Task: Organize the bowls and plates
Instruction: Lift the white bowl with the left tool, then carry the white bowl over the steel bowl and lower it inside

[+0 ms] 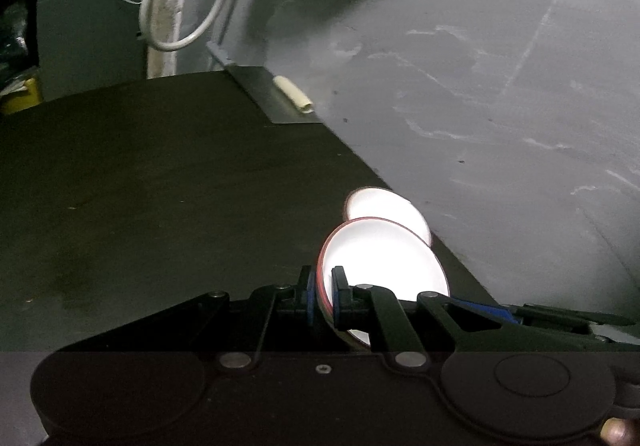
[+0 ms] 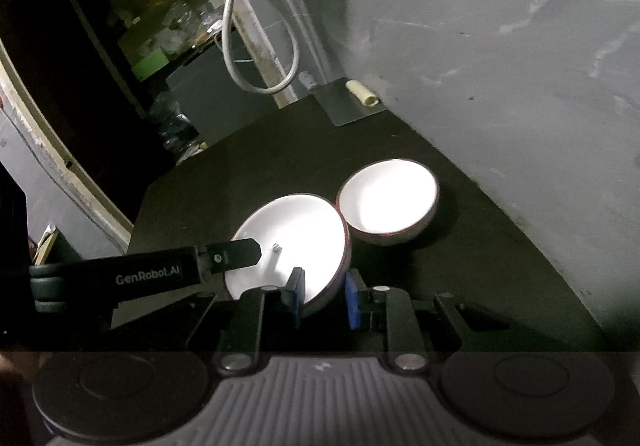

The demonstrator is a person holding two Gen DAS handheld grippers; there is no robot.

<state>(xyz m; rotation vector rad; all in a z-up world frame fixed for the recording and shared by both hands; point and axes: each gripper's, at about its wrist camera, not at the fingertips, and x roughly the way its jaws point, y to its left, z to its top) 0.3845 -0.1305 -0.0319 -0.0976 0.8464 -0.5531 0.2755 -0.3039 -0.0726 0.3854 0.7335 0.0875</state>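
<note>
Gripping one red-rimmed bowl point(image 2: 292, 242) from both sides, left tongs point(image 1: 323, 292) and right tongs point(image 2: 322, 296) pinch its rim; uneven lifting could knock the neighbouring bowl point(image 2: 388, 202) touching it.

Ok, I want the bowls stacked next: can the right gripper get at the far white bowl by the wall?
Probably not yet: the right gripper is shut on the near white red-rimmed bowl, which sits between it and the far white bowl.
</note>
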